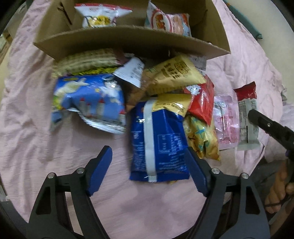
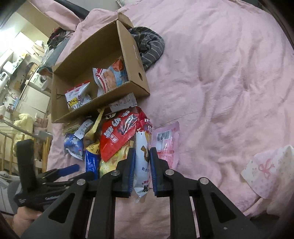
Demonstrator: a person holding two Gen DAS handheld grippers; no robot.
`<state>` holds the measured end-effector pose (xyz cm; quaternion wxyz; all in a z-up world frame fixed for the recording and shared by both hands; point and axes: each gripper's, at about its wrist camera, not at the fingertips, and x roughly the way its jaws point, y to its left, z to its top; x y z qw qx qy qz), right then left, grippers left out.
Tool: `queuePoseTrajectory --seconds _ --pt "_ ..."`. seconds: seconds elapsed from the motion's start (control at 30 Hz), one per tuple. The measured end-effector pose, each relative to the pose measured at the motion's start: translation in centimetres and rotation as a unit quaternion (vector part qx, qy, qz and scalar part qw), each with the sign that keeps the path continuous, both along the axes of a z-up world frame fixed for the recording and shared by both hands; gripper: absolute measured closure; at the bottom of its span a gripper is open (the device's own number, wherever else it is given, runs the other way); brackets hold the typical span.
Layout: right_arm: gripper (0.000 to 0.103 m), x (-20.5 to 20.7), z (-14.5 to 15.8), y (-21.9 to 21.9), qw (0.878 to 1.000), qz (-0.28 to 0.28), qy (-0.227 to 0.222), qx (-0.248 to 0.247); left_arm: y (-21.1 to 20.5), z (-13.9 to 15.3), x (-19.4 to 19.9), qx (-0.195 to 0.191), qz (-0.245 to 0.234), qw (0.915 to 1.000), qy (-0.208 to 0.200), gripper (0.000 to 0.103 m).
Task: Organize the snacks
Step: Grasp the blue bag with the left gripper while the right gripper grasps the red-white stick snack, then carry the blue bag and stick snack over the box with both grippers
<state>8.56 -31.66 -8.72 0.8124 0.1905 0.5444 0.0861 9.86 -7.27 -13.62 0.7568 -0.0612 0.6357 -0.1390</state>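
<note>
A pile of snack packets lies on the pink bedsheet (image 1: 46, 147) in front of an open cardboard box (image 1: 128, 40). My left gripper (image 1: 148, 171) is open and points down. A dark blue packet (image 1: 158, 143) lies between its jaws, against the right pad and clear of the left one. My right gripper (image 2: 142, 152) is shut on a red and white packet (image 2: 142, 165) at the right side of the pile. One black finger (image 1: 257, 117) of the right gripper shows over that packet (image 1: 246, 103) in the left wrist view. Two packets (image 1: 101, 16) (image 1: 169, 22) lie inside the box.
The pile holds a blue and white bag (image 1: 88, 99), a yellow bag (image 1: 172, 75), a red bag (image 1: 202, 99) and a pink packet (image 1: 226, 119). A striped grey garment (image 2: 148, 46) lies behind the box (image 2: 136, 60). A white and pink box (image 2: 266, 169) sits at the right.
</note>
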Motion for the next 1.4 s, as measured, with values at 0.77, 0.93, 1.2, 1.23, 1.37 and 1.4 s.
queuePoseTrajectory --seconds 0.77,0.93,1.2,1.23,1.37,1.4 --pt "0.086 0.8 1.1 1.9 0.999 0.021 -0.022 0.01 0.2 1.6 -2.1 0.039 -0.009 0.9992 -0.01 0.064" --pt "0.086 0.7 1.6 2.5 0.999 0.033 -0.031 0.015 0.6 2.9 -3.3 0.052 -0.001 0.9983 -0.025 0.064" --pt "0.086 0.3 2.6 2.9 0.997 0.046 -0.05 0.028 2.2 4.0 -4.1 0.078 0.02 0.9958 -0.043 0.064" --pt "0.086 0.3 2.7 2.9 0.997 0.048 -0.053 0.029 2.9 4.7 -4.7 0.081 0.023 0.9954 -0.047 0.064" --pt "0.086 0.1 3.3 3.2 0.996 0.054 -0.063 0.032 4.3 6.4 -4.8 0.096 0.04 0.992 -0.071 0.064" --pt "0.086 0.1 3.4 3.2 0.996 0.055 -0.066 0.034 4.3 6.8 -4.7 0.1 0.045 0.9908 -0.08 0.064"
